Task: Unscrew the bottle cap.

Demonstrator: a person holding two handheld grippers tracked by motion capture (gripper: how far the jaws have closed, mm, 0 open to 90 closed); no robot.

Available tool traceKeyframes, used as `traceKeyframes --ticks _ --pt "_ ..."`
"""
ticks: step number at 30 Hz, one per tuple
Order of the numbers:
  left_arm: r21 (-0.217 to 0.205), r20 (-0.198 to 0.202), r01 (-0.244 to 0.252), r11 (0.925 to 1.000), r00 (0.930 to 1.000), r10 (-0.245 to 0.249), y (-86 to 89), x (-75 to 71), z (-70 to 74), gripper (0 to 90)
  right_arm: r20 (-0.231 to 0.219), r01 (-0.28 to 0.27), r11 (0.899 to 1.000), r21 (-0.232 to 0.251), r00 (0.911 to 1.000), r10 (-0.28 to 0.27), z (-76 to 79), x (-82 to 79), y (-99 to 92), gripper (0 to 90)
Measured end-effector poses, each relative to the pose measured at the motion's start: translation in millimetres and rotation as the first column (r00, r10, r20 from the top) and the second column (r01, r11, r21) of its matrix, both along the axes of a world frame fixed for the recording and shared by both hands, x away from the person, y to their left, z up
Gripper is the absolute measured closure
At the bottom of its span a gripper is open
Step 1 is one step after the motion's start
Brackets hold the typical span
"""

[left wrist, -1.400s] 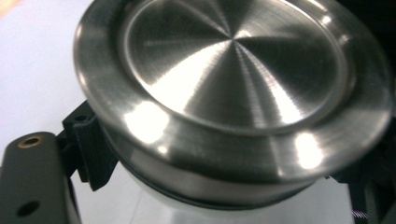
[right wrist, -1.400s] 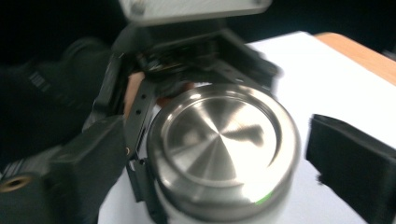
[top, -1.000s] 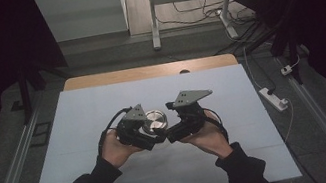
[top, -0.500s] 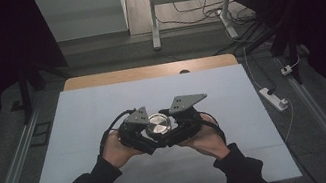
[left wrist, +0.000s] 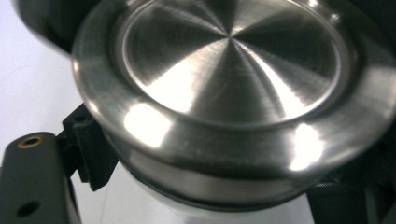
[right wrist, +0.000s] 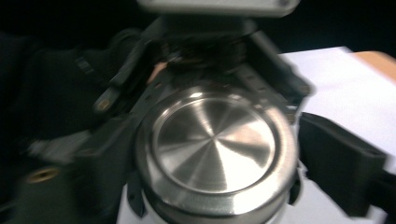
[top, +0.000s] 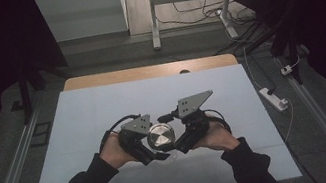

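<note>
White desk (top: 79, 116) in dark room, cables on floor. Steel-lidded container (top: 160, 136) near front edge, contents hidden. Left gripper (top: 153, 146) clamped on it; right gripper (top: 176, 142) jaws around lid, just opening.

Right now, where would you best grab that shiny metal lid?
By the rounded rim of the metal lid, fingers closing from opposite sides. Its top is a flat, smooth disc with no knob, so only the edge offers a hold. The left gripper grips the container below.

A lab or test bay: dark surroundings, a white surface (top: 103, 107), floor rails (top: 9, 179), loose cables (top: 197, 11), a power strip (top: 274, 98).
</note>
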State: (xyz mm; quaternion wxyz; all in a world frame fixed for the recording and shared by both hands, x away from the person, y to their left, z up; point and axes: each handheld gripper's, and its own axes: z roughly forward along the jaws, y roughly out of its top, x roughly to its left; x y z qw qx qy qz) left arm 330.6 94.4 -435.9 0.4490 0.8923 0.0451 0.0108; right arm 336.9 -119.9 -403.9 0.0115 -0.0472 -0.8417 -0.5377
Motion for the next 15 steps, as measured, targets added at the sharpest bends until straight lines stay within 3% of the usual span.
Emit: traceKeyframes --ticks 2,3,6,7,9,10,12,15 --pt "0.010 0.001 -0.077 0.9970 0.9970 0.077 2.4 3.0 0.4 15.2 0.007 0.077 0.997 0.002 0.9970 -0.077 5.6 0.1 -1.6 6.9" --pt "0.014 0.004 -0.117 0.9930 0.9931 0.117 3.5 4.9 0.4 15.2 0.032 0.128 0.992 -0.013 0.9913 -0.128 8.4 -0.7 -2.1 6.6" --pt "0.027 0.000 -0.239 0.9706 0.9709 0.239 5.5 8.8 -0.4 15.2 0.074 0.248 0.968 -0.033 0.9667 -0.245 12.4 -4.2 0.0 6.9" --pt "0.027 0.000 -0.239 0.9706 0.9709 0.239 5.5 8.8 -0.4 15.2 0.074 0.248 0.968 -0.033 0.9667 -0.245 12.4 -4.2 0.0 6.9" --pt "0.030 -0.003 -0.282 0.9590 0.9594 0.282 6.4 10.2 -1.6 15.2 0.083 0.300 0.953 -0.031 0.9513 -0.297 12.4 -6.8 3.9 7.4" --pt "0.034 -0.009 -0.295 0.9549 0.9553 0.295 6.9 11.0 -2.4 15.1 0.088 0.347 0.937 -0.037 0.9352 -0.343 10.3 -8.7 9.5 7.9" --pt "0.031 -0.010 -0.296 0.9545 0.9549 0.297 6.2 10.5 -2.8 15.2 0.099 0.375 0.926 -0.035 0.9237 -0.370 6.6 -10.3 14.2 8.1" --pt "0.032 -0.004 -0.278 0.9602 0.9606 0.278 2.6 8.1 -2.0 15.2 0.096 0.386 0.922 -0.037 0.9195 -0.381 1.7 -10.2 17.9 11.2"
